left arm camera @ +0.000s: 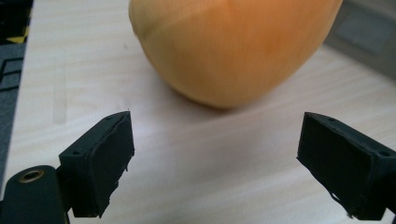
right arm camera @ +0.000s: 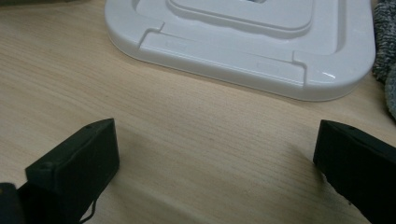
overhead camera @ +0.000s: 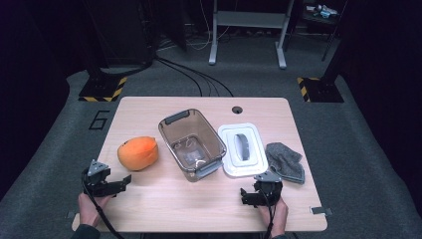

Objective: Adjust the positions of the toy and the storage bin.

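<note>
Left gripper (overhead camera: 115,183) sits low at the near-left of the wooden table (overhead camera: 164,209), jaws spread wide and empty, aimed at the orange plush fruit (overhead camera: 138,153). In the left gripper view the plush (left arm camera: 233,46) lies just ahead of the pads, apart from them, resting on the tabletop; spread looks set to take its width, probably for a grab.

Right gripper (overhead camera: 251,195) hovers near the front edge on the right, also wide apart, holding nothing. It faces the white lid (overhead camera: 240,149), which lies flat just beyond the jaws in the right gripper view (right arm camera: 243,42), not touched. Lid is off, so the clear storage bin (overhead camera: 191,143) stands open between plush and lid, grey handles at both ends, something small and pale at its bottom, too unclear to name.

Grey knitted cloth (overhead camera: 285,162) lies crumpled just right of the lid, touching or nearly touching its edge; it could snag a grip on that side. Path from plush to bin looks free. Bin's near wall is the one thing to lift over.
</note>
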